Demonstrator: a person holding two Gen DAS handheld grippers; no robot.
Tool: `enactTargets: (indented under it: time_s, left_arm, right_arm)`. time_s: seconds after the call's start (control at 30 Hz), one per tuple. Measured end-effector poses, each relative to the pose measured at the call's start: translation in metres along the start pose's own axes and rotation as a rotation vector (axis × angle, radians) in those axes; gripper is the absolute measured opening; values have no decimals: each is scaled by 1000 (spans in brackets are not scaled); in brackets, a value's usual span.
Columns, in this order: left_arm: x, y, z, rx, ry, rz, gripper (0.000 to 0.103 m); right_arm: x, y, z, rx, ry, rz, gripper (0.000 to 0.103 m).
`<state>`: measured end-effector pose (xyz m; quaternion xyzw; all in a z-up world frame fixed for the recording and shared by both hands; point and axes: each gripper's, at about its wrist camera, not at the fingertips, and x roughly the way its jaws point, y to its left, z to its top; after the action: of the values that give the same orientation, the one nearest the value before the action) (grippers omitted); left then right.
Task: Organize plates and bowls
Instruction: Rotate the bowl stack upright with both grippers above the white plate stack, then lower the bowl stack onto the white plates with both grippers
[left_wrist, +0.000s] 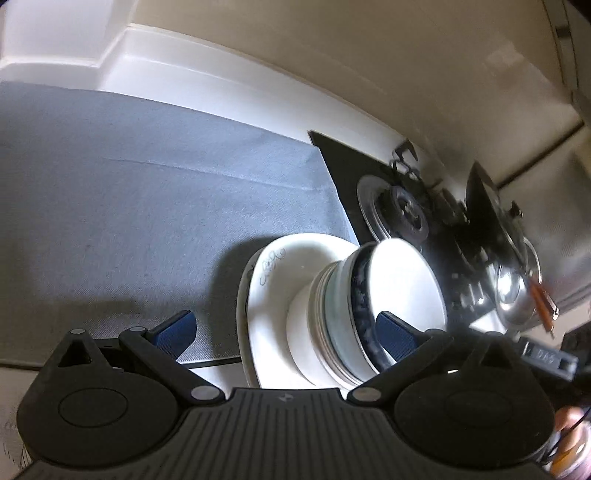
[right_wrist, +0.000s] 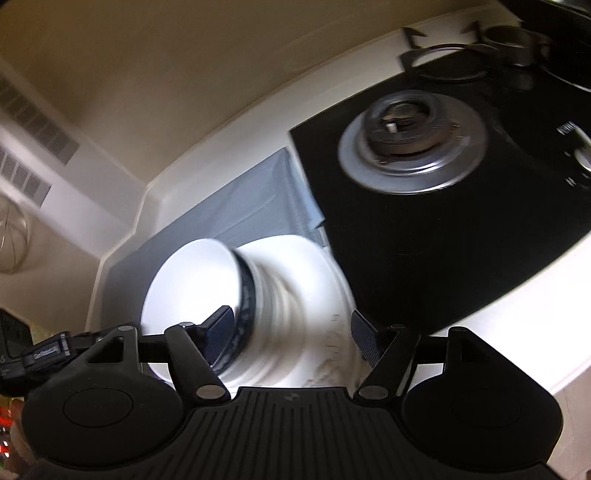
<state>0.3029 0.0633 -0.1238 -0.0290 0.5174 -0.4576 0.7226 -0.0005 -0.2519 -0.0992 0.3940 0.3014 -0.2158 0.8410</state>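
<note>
A stack of bowls stands on a pile of white plates on a grey mat. The top bowl is white inside with a dark blue patterned rim. My left gripper hangs open just above the stack, its blue pads wide apart on either side and touching nothing. In the right wrist view the same bowls and plates are blurred. My right gripper is open over them: one pad lies in front of the top bowl's rim, the other out over the plates' edge, and neither presses.
A black stove top with a round burner borders the mat right beside the plates. A shiny steel pot sits further along the stove. A white counter ledge and a beige wall run behind the mat.
</note>
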Motion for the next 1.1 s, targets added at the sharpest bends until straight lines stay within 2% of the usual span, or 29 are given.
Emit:
enactTargets:
  time_s: [0.1,0.17,0.33,0.47,0.53,0.6,0.63,0.7,0.77,0.83,0.87,0.9,0.97,1.1]
  left_arm:
    - [-16,5,0,-25,-57,-47,103]
    - [-17,10,0,-46,-71,-28,103]
    - [7,27,-3,-125,-7,39,103]
    - [30,40,-7,-169,64,31,103]
    - [40,45,-8,-193,86,19,103]
    - [46,47,-7,-214,92,-1,103]
    - [47,48,-8,-217,84,-2,103]
    - [50,50,-7,-219,77,-8,103]
    - [53,56,-5,-245,83,-28,102]
    - [53,58,-4,-252,82,-63,94]
    - [53,59,-3,-253,83,-87,85]
    - [54,57,-2,-253,95,-87,80]
    - [58,57,-2,-241,121,-77,63]
    - [61,53,-8,-193,136,-69,62]
  right_arm:
    - [-1,-15,-3,19,-10,13,73]
    - [4,-22,-6,27,-9,21,73]
    - [33,-39,-8,45,25,9,73]
    - [48,-45,-7,42,40,52,70]
    - [53,-50,-7,60,47,44,63]
    - [61,-56,-6,85,70,69,51]
    - [64,-57,-6,94,84,84,49]
    - [71,-57,-6,97,106,100,35]
    - [76,-54,-7,93,117,94,31]
    - [77,-48,-7,55,113,72,27]
    - [76,-45,-8,37,112,61,27]
    - [75,-45,-8,28,114,56,26]
    - [76,-43,-6,28,122,48,26]
    - [78,-36,-4,8,123,43,27]
